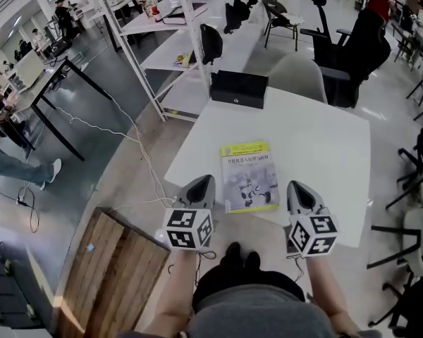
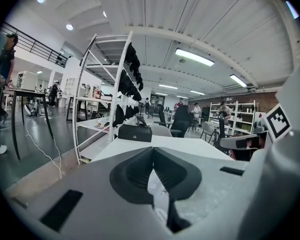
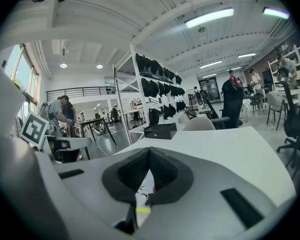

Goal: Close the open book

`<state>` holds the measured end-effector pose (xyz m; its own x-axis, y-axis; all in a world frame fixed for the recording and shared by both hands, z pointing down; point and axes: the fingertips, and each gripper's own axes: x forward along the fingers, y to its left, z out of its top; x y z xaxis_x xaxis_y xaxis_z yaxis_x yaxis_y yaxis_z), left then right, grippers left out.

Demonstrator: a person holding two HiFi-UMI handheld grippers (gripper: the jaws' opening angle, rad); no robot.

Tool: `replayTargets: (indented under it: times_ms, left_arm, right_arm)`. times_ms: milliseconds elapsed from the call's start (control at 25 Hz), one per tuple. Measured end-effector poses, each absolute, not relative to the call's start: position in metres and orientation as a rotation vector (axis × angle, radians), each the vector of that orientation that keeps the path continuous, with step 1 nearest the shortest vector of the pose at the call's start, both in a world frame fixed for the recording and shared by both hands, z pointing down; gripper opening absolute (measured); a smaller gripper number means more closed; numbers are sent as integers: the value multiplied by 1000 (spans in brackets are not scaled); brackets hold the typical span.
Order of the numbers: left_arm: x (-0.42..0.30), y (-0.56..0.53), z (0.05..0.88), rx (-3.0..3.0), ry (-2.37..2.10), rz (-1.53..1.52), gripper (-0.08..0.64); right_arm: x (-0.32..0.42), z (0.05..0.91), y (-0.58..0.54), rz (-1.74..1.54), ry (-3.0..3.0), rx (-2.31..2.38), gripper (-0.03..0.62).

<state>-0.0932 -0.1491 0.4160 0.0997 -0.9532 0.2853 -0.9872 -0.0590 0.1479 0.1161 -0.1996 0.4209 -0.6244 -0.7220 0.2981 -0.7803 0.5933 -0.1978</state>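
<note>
A book [image 1: 249,176] with a yellow-green band across the top of its cover and a robot picture lies flat and closed on the white table [image 1: 324,146], near the front edge. My left gripper [image 1: 201,183] rests just left of the book, its jaws shut with nothing between them. My right gripper [image 1: 296,187] sits just right of the book, also shut and empty. In the left gripper view the closed tips of the left gripper [image 2: 152,149] point along the tabletop. In the right gripper view a strip of the book [image 3: 142,191] shows below the meeting tips of the right gripper [image 3: 149,149].
A black box [image 1: 238,88] stands at the table's far edge, with a grey chair [image 1: 297,76] and a black office chair [image 1: 352,48] behind it. A white shelving rack [image 1: 176,41] is at the back left. A wooden board [image 1: 113,273] and cables [image 1: 127,139] lie on the floor at left.
</note>
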Motion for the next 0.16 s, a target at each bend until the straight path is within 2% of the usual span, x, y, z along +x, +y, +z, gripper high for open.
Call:
replayTargets:
  times_ms: [160]
  left_arm:
    - [-95, -149, 416, 2078, -1924, 153, 6]
  right_arm:
    - [114, 420, -200, 456, -2637, 1249, 3]
